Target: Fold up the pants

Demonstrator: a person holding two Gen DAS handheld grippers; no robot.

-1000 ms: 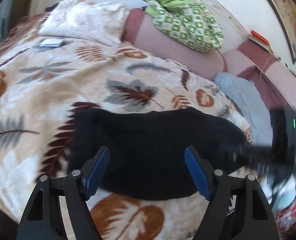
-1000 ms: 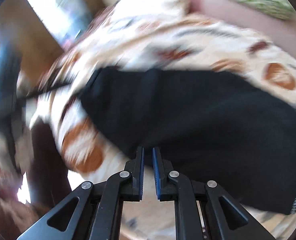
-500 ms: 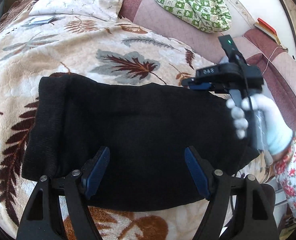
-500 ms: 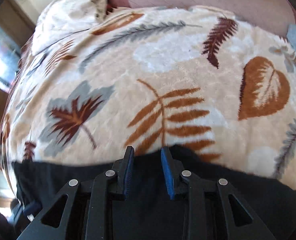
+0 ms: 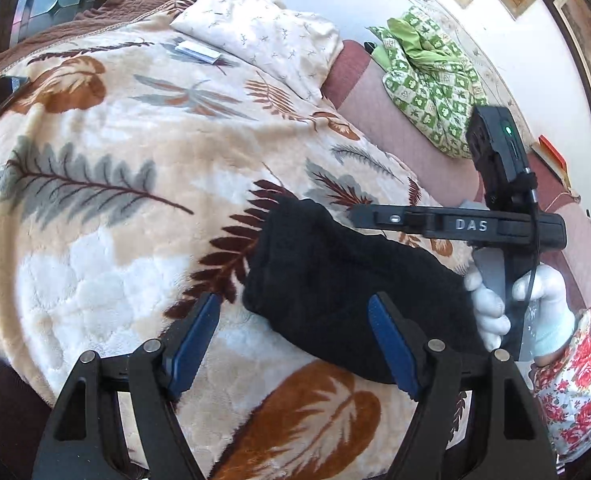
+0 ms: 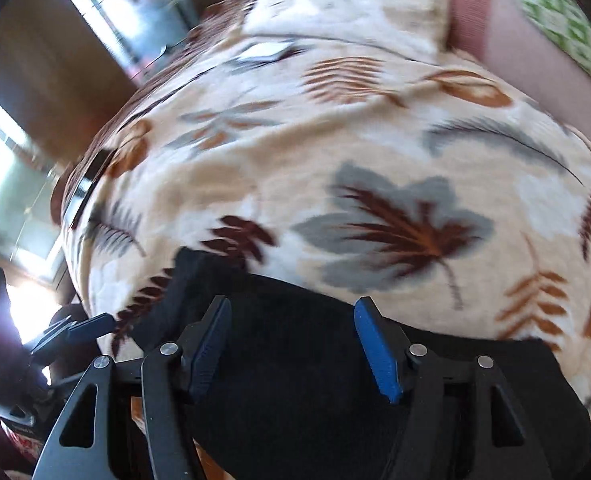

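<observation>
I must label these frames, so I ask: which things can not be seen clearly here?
- Black pants: the near edge is hidden behind the left tongs in the left wrist view; how many layers are folded cannot be told.
- Right wrist view: motion blur smears the leaf blanket; the right tongs cover the pants' near part.
- White flat item by the pillow: too small to identify.

one black pants (image 5: 335,280), one leaf blanket (image 5: 135,160), two grippers (image 5: 295,340) (image 6: 291,340), one pillow (image 5: 263,32).
</observation>
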